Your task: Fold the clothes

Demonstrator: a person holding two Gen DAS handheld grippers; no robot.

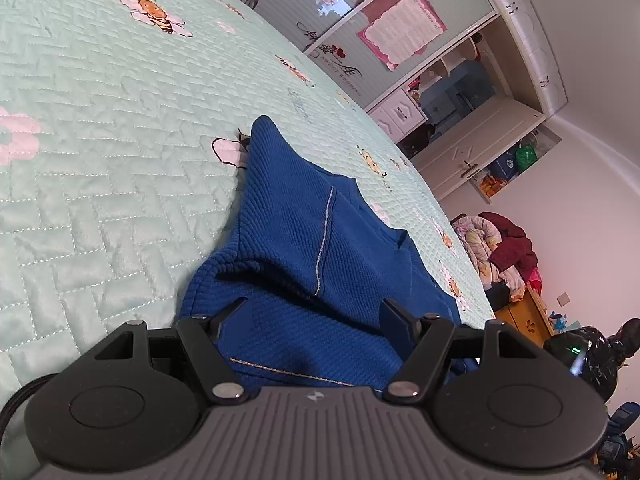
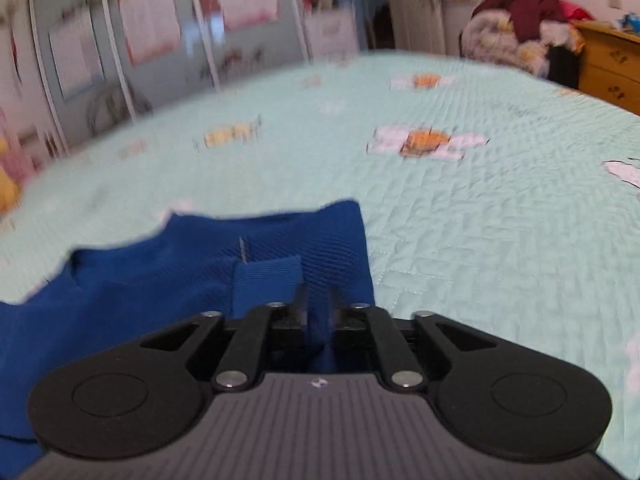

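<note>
Wardrobe door decal reads "SWEET WEDDING"; pink-framed posters carry text too small to read.

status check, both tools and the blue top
Left tool open, over the blue top. Right tool shut on a fold of the top. Top bunched on the quilt; nothing in the way.

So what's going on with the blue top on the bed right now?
A person is working a blue knit garment on the mint quilted bedspread with two handheld grippers. The right gripper is shut on a bunched strip of the fabric near a ribbed cuff; that view is motion-blurred. The left gripper is open, its fingers spread over the cloth. The garment lies rumpled and partly raised, not yet neatly folded.
</note>
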